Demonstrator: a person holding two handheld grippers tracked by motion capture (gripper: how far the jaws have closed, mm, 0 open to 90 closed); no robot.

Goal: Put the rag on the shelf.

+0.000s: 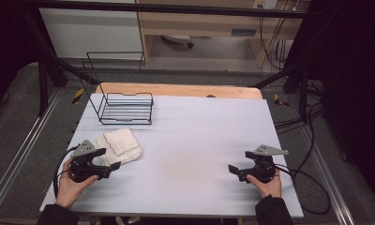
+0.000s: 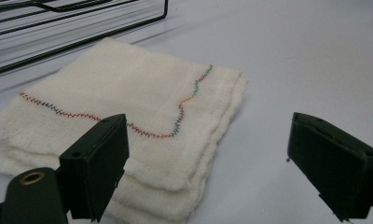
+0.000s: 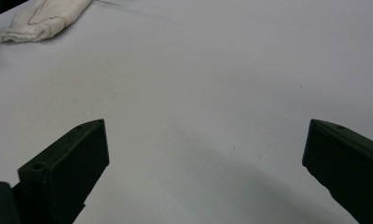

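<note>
pale grey table (image 1: 190,140) with a wooden strip along its far edge, dark floor and cables all round it. you've got a black wire rack (image 1: 125,108) sitting upper left on the table, and just below it, left of centre, a folded white cloth (image 1: 119,145) with a wavy multicoloured stitch line across it. your left gripper (image 1: 111,168) is at lower left, right beside the cloth's near edge, jaws spread wide; in the left gripper view the cloth (image 2: 128,121) lies just ahead of the left jaw. your right gripper (image 1: 232,169) rests lower right, well apart from the cloth, jaws also spread wide over bare table (image 3: 198,93).
</note>
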